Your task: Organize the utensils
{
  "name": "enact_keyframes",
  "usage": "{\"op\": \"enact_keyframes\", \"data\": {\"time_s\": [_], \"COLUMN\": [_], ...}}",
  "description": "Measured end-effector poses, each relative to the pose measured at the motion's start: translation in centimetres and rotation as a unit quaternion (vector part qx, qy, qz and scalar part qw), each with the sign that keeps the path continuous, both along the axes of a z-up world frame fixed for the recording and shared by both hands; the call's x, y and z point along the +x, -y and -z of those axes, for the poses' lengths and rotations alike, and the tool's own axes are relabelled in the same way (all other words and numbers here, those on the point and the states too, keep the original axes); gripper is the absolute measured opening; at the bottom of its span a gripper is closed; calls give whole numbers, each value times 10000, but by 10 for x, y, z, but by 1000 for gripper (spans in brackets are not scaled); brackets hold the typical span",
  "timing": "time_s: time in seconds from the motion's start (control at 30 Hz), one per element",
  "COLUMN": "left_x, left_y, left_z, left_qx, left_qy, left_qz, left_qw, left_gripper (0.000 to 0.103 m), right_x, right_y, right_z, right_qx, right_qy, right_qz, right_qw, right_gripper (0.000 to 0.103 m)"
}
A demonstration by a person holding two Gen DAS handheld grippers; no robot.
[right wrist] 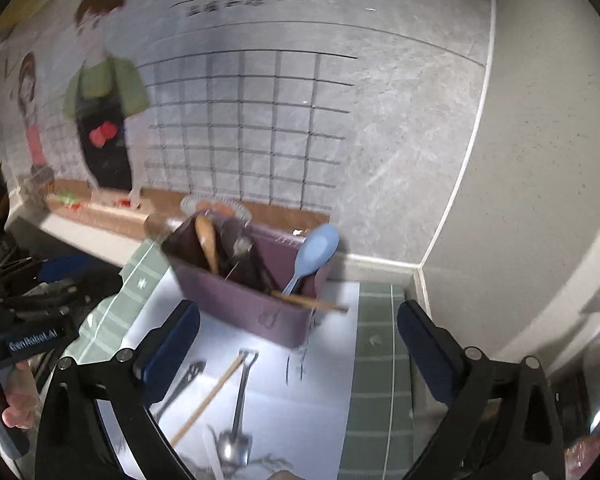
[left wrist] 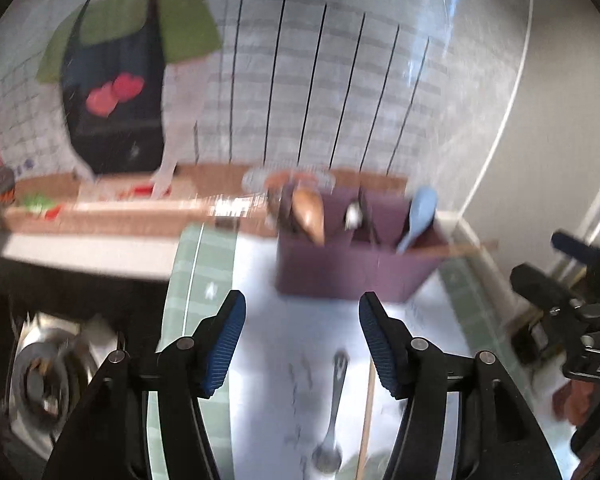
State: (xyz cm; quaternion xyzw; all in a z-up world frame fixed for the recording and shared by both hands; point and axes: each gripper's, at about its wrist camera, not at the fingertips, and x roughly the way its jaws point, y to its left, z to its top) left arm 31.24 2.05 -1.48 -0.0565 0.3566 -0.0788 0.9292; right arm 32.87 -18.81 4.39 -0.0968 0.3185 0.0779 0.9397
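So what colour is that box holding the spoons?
The utensil box is a dull purple, clearest in the right wrist view.

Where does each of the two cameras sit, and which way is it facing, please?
Left wrist: on the left gripper, tilted down at the purple utensil holder; open jaws, right gripper at right.
Right wrist: on the right gripper, same downward heading; wide jaws, left gripper and a hand at left.
Shared: holder, blue spoon, metal spoon, chopstick.
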Motion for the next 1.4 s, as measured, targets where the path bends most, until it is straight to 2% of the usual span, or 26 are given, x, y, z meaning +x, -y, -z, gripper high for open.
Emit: {"op": "enact_keyframes", "data": {"time_s": [0.13,0.27,0.4,0.53,0.6,0.7,0.8,0.87,0.97,1.1,1.17,1.2,1.23,1.3,1.4], "left_x": [-22,-39,-54,-62,-63,-61,-60,-60,-58,-47,-38,-33,-29,-22,-22], "left_y": [-1,-3,-8,-10,-11,-7,6,18,31,45,52,56,59,60,57], "left_z": [26,51,67,80,84,87,87,88,93,102,104,105,107,109,109], "left_qx": [-55,104,160,169,163,113,121,222,357,480,606,661,697,771,750], "left_qy": [-325,-607,-760,-929,-962,-1009,-1044,-1112,-1240,-1332,-1337,-1349,-1368,-1423,-1421], "left_qz": [-56,-78,-89,68,111,275,729,1078,1355,1392,1383,1377,1368,1327,1306], "left_qw": [9994,9981,9969,9955,9952,9944,9918,9877,9823,9801,9794,9790,9786,9778,9783], "left_gripper": [60,60,60,60,60,59,51,40,37,37,36,36,34,26,24], "right_x": [-22,-29,-35,-44,-46,-43,-33,-30,-30,-32,-32,-31,-30,-28,-25], "right_y": [-15,-24,-26,-22,-21,-20,-14,-10,-4,2,4,5,6,6,-2], "right_z": [15,45,76,107,117,129,133,131,124,121,121,121,121,120,116], "right_qx": [-222,-319,-548,-500,-513,-511,-396,-415,-435,-421,-383,-375,-351,-212,20], "right_qy": [-257,-671,-878,-1498,-1662,-1867,-2044,-2023,-1900,-1856,-1857,-1873,-1919,-1965,-1995], "right_qz": [-368,-642,-617,-922,-920,-828,-637,-490,-382,-318,-260,-235,-209,-212,-332], "right_qw": [9987,9952,9927,9831,9805,9776,9760,9772,9801,9812,9815,9813,9806,9801,9793], "right_gripper": [103,103,101,84,81,69,65,64,64,63,53,44,39,38,38]}}
